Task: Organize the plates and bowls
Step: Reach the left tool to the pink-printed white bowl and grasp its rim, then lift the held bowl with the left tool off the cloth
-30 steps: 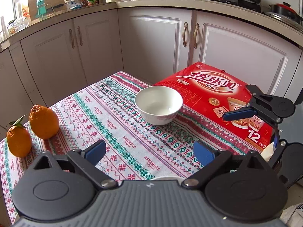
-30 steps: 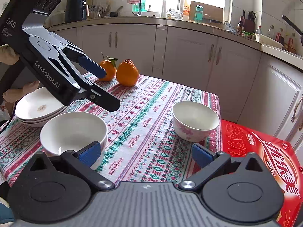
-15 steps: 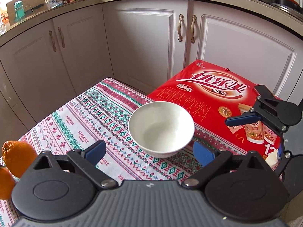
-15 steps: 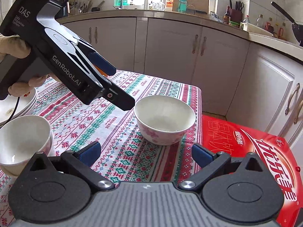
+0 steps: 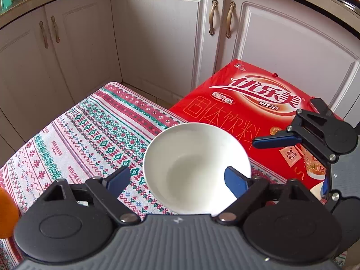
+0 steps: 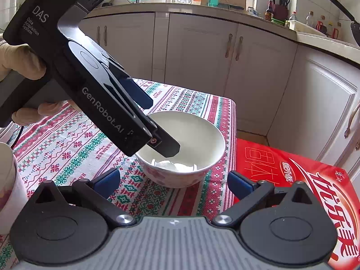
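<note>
1. White porcelain: a small bowl (image 5: 195, 164) with a faint pink floral print on its outer wall stands upright near the corner of a table under a red, green and white patterned tablecloth (image 5: 94, 139).
2. Tilted steeply downward, the left gripper (image 5: 177, 180) straddles the bowl's rim: one blue-padded finger sits inside the bowl on the right, the other outside the left wall over the cloth. Its jaws are closing with the rim between them, and the pads do not yet press on the porcelain.
3. Seen from the right wrist camera, the left gripper's black body slants down from a person's hand (image 6: 24, 67) at upper left, and its lower finger dips into the bowl (image 6: 186, 148).
4. Low before the bowl, the right gripper (image 6: 174, 184) has its jaws spread wide, with nothing between the blue pads (image 6: 108, 181); the bowl stands just beyond them.
5. A second white bowl (image 6: 9, 180) shows partly at the left edge of the right wrist view, on the same cloth.
6. Just off the table's right side lies a red carton (image 5: 258, 103) printed with white Chinese lettering, lower than the tabletop.
7. An orange fruit (image 5: 6, 213) is cut off at the left edge of the left wrist view.
8. Pale kitchen cabinets (image 5: 162, 40) with bronze handles stand behind the table.
</note>
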`<move>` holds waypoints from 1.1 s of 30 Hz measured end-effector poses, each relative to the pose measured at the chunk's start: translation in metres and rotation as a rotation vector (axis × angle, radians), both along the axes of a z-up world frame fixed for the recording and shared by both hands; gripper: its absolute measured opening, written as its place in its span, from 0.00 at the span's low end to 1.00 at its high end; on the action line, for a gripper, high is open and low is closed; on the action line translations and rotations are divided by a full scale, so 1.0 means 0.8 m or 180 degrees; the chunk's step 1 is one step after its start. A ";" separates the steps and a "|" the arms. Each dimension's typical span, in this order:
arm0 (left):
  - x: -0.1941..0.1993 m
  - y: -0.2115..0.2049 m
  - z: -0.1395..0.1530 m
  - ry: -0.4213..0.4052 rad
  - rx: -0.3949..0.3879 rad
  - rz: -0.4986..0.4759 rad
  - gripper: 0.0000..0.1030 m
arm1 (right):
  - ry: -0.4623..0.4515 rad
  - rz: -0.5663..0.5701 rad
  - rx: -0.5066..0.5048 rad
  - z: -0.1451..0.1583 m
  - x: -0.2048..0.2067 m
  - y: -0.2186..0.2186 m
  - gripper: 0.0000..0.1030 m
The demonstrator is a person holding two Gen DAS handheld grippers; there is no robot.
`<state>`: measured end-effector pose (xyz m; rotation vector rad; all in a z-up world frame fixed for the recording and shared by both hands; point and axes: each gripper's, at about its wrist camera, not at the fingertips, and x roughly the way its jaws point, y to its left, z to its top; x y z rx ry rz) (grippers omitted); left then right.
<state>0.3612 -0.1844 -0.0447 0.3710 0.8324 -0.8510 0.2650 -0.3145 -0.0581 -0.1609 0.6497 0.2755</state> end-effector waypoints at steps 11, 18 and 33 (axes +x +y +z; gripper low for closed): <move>0.018 -0.009 -0.011 0.0109 -0.0046 -0.0015 0.76 | -0.0019 0.0046 -0.0005 -0.007 0.019 0.002 0.94; 0.021 -0.011 -0.013 0.0137 -0.0050 -0.0042 0.70 | -0.0027 0.0045 -0.0003 -0.007 0.022 0.003 0.89; 0.024 -0.014 -0.014 0.0169 -0.0041 -0.0109 0.66 | -0.0035 0.0093 -0.0040 -0.008 0.022 0.000 0.86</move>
